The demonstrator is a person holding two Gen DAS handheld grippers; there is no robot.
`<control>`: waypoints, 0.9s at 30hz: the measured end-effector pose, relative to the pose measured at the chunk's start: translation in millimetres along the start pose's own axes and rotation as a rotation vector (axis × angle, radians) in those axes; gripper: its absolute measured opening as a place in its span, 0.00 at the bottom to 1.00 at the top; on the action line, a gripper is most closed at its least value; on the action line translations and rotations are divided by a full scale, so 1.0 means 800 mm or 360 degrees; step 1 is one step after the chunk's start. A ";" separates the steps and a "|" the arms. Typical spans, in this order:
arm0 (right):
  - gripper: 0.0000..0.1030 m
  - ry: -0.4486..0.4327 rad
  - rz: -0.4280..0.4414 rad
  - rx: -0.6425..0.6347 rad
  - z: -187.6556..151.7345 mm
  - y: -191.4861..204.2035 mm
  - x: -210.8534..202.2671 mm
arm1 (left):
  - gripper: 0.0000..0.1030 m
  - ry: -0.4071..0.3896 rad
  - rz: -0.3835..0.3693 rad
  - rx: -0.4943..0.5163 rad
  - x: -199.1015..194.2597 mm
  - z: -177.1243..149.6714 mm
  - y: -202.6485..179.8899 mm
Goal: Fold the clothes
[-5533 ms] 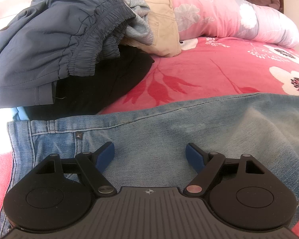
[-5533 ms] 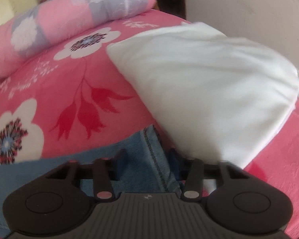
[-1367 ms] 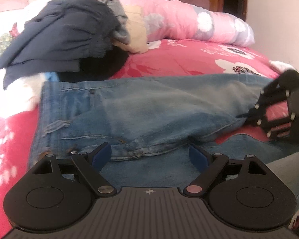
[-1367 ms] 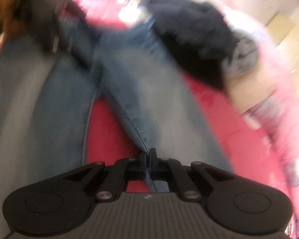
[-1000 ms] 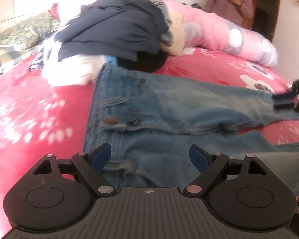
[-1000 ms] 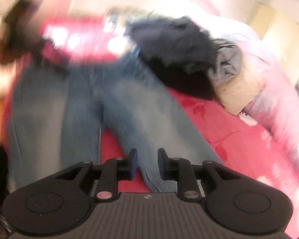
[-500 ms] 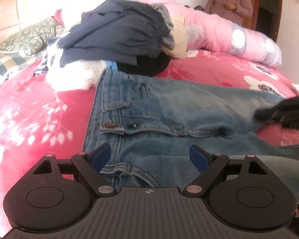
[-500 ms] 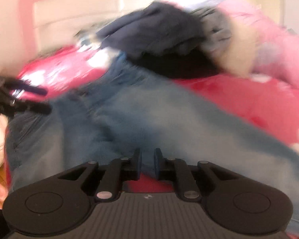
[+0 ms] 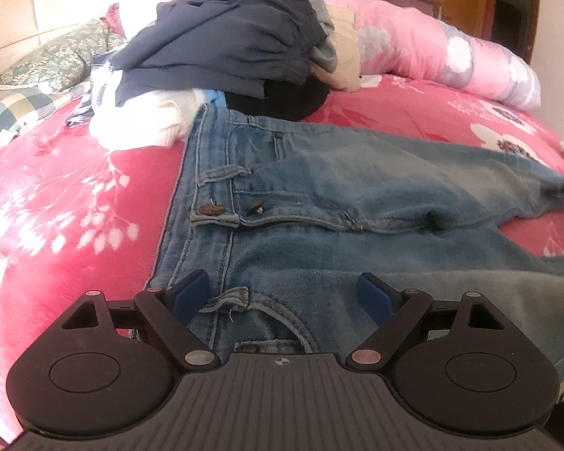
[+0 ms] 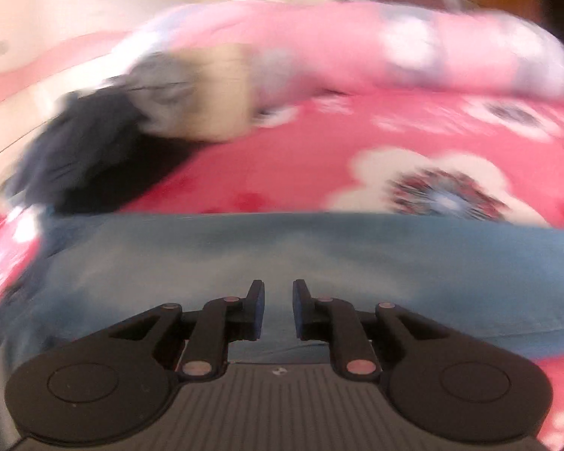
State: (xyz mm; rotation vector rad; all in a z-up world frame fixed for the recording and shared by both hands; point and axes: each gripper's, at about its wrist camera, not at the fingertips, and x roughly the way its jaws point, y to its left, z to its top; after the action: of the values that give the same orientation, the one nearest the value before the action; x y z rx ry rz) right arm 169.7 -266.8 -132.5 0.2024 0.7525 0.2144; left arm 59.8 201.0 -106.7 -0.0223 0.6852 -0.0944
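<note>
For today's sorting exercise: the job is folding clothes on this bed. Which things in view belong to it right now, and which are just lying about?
In the job: jeans, left gripper, right gripper.

Lying about: heap of clothes, rolled pink quilt, patterned pillows.

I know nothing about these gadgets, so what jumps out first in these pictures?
A pair of blue jeans lies spread flat across a bright pink flowered bedspread, filling the middle of the view. Behind its waistband sits a heap of clothes topped by something dark navy. In the foreground, the left gripper hangs wide open over the denim.
</note>
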 end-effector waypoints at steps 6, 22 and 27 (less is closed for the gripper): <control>0.17 0.0093 -0.0004 -0.0023 -0.012 -0.004 -0.024 | 0.85 -0.0124 -0.0101 0.0021 -0.007 0.029 -0.025; 0.25 0.0125 0.0119 0.0218 0.122 -0.003 0.159 | 0.85 0.0086 -0.0316 0.0451 0.146 0.087 -0.174; 0.28 -0.0016 0.0058 0.0319 0.117 -0.040 0.100 | 0.86 0.0111 -0.0351 0.0436 0.143 0.074 -0.168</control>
State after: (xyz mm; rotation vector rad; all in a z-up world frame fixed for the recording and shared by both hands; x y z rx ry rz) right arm 295.4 -285.9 -126.1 0.4074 0.7606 0.1724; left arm 175.0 55.8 -126.2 0.1692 0.7330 -0.4014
